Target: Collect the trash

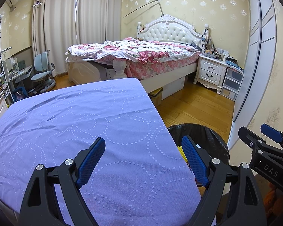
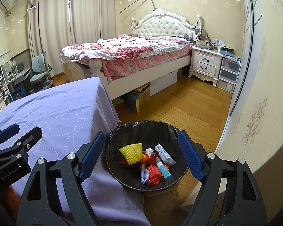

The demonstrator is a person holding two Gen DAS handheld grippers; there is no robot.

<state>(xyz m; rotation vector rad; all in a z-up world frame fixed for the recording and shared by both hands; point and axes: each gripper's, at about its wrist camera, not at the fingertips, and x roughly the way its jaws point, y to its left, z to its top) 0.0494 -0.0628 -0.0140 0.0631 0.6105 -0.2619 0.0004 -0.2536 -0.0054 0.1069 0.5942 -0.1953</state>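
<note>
- Low in the right wrist view, the right gripper (image 2: 141,155) hangs with its blue pads spread wide and nothing between them, just above the bin.
- The left gripper (image 1: 143,160) is likewise spread and empty, low centre over the purple tablecloth (image 1: 75,122), which shows no litter.
- The black-lined trash bin (image 2: 122,131) stands on the floor, lower centre, touching the cloth's hanging edge.
- Inside lie a yellow foam fruit net (image 2: 132,151), an orange foam net (image 2: 153,175), a white wrapper (image 2: 164,155) and a light-blue-capped tube (image 2: 163,168).
- All look light; the nets soft and squashy, so pinch mid-body; the wrapper probably slick, best taken at an edge.
- Farther up, the floral bed (image 2: 132,54) and nightstand (image 2: 205,64).
</note>
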